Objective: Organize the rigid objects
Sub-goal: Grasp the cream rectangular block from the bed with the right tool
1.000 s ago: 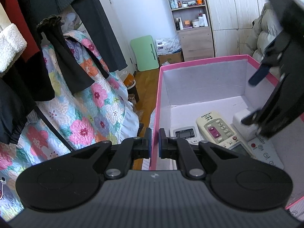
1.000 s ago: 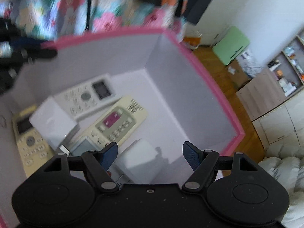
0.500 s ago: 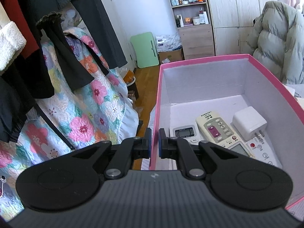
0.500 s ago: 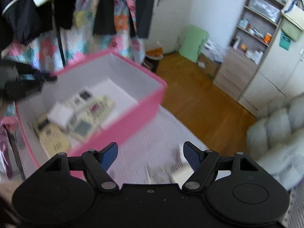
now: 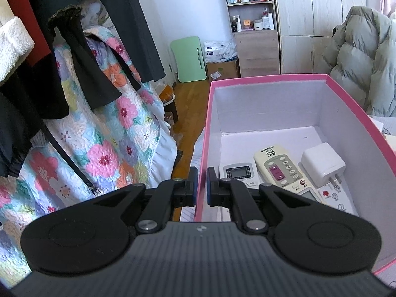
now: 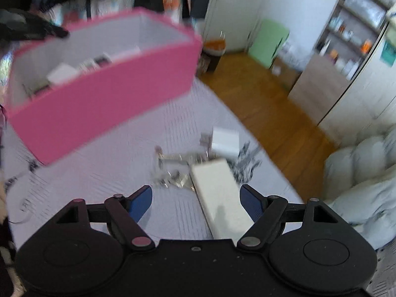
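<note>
The right gripper, jaws spread and empty, hangs over a long white block on the bed, lying lengthwise between its fingers. The left gripper clamps the pink box wall.

Home bedroom, lived-in. Floral quilt draped at left, dark clothes hanging over it. Far wall: open wooden shelf unit stocked with toiletry bottles and jars, pale wardrobe doors just right of it. Green folding table leaning against white wall, cardboard boxes beside it. Wooden plank floor. Grey puffer jacket piled at right. Pale bedspread near, under pink storage box.
</note>
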Demonstrator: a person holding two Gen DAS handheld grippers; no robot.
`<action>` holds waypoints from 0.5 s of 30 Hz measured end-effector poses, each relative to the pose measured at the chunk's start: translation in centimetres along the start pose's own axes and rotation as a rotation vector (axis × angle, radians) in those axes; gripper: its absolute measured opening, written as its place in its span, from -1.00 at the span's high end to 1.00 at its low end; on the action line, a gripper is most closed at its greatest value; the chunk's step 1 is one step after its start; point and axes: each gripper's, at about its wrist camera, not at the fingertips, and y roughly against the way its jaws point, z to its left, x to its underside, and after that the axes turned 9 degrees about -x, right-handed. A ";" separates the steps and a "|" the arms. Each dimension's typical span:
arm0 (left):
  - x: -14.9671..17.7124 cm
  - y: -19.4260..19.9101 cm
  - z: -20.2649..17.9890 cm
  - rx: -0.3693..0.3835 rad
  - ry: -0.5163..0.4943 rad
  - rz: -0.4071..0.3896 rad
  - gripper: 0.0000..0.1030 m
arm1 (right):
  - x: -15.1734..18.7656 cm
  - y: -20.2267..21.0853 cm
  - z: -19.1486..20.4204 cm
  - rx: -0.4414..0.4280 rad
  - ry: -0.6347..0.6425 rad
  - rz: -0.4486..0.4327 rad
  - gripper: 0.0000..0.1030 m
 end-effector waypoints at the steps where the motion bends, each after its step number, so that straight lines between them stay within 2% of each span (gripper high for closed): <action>1: 0.0 0.0 -0.1 -0.004 -0.001 -0.001 0.89 | 0.1 -1.0 -0.7 -0.009 -0.007 0.017 -0.56; 5: 0.1 0.1 -0.5 -0.028 -0.008 -0.001 0.88 | -0.2 -3.7 -2.7 -0.016 0.019 0.069 -0.54; 9: 0.0 0.1 -0.2 -0.017 0.021 0.008 0.88 | -0.7 -5.6 -4.1 -0.080 -0.007 0.102 -0.57; 15: 0.0 0.1 0.0 -0.009 0.031 0.015 0.88 | -0.1 -6.5 -5.7 -0.164 -0.140 0.024 -0.61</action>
